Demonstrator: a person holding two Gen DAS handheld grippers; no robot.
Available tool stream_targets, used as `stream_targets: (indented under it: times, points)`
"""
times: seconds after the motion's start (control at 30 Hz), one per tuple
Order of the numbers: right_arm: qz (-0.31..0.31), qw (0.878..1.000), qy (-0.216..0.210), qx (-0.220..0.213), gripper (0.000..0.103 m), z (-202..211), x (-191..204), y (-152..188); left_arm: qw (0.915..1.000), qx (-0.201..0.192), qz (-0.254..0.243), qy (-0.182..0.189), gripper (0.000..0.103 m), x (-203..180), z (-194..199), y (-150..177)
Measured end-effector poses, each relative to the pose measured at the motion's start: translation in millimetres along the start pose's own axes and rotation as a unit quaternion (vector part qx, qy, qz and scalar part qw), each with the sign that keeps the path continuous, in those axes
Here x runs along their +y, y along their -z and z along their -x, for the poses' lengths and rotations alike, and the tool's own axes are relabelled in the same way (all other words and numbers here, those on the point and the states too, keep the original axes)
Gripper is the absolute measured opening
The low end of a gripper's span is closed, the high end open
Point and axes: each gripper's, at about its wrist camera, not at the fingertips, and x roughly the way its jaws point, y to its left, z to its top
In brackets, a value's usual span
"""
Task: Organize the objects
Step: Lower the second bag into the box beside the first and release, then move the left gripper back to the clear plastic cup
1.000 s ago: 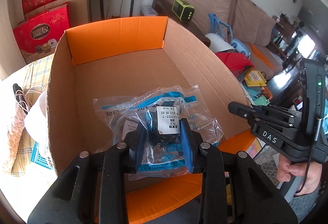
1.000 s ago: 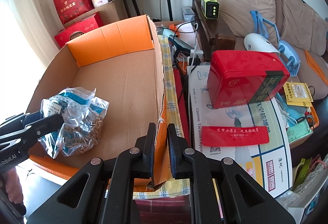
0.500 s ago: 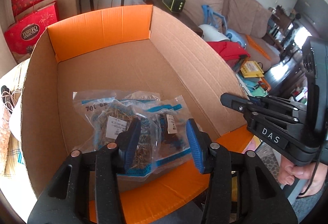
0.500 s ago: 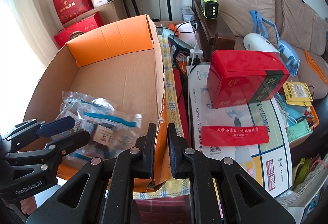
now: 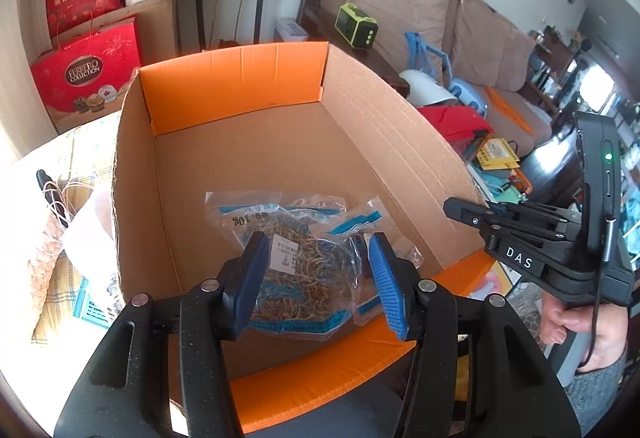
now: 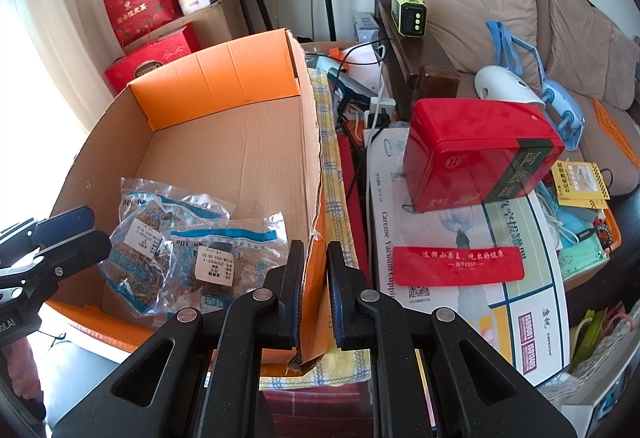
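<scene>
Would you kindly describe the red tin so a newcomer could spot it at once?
Start at the open cardboard box; right of it lies a white vacuum-cupping carton. The red tin sits on that carton's far end, the only glossy red box with a dark green end panel.

I'm spreading the left gripper [image 5: 316, 278] wider than a second ago, when its blue pads [image 5: 386, 284] were pinching the herb packets [image 5: 304, 262]. Those clear bags are now lying loose on the cardboard box [image 5: 280, 141] floor instead of hanging in my grip, and I'm drawing the left gripper back above them.
</scene>
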Motion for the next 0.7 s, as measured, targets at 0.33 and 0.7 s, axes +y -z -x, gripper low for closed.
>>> stream_targets:
  times: [0.33,0.7]
  points:
    - [0.0,1.0,0.0,0.0,0.011,-0.4,0.4,-0.4,0.9994,-0.014,0.01,-0.03,0.052,36.6,24.7,8.1]
    - [-0.002,1.0,-0.002,0.0,0.011,0.9,-1.0,0.1,0.9955,-0.045,0.069,-0.048,0.065,109.3,64.6,17.2]
